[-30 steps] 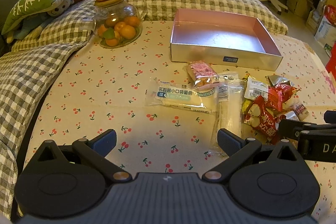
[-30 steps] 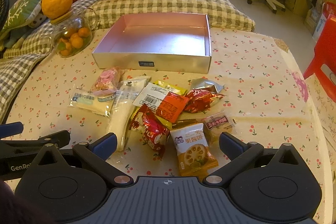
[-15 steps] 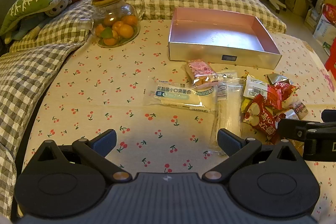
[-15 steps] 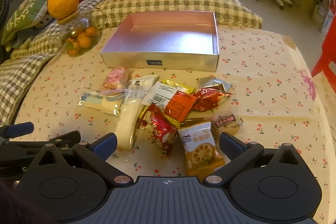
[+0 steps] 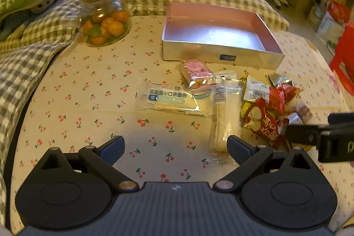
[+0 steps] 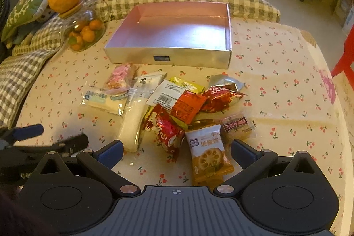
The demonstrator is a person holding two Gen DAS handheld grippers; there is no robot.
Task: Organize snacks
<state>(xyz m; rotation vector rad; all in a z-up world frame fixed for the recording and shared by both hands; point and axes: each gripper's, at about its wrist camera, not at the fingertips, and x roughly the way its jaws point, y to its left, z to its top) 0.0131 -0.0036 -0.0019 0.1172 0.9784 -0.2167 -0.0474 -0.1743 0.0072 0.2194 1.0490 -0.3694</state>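
Observation:
A pile of snack packets lies on the cherry-print tablecloth in front of an empty silver box (image 5: 219, 54) (image 6: 172, 55). Among them are a clear bread packet (image 5: 172, 100), a pink packet (image 5: 195, 70), a long white packet (image 5: 227, 116) (image 6: 135, 116), red packets (image 5: 265, 123) (image 6: 169, 136) and an orange lotus-root packet (image 6: 209, 157). My left gripper (image 5: 176, 144) is open and empty, hovering in front of the bread packet. My right gripper (image 6: 177, 150) is open and empty, just before the red and orange packets.
A glass jar of small oranges (image 5: 104, 23) (image 6: 83, 31) with a big orange on top stands at the back left. Checked cushions (image 5: 28, 54) border the table's left and far sides. A red stool (image 5: 344, 59) stands off the right edge.
Both grippers have moved slightly forward toward the snack pile. Both stay open and nothing has been picked up.

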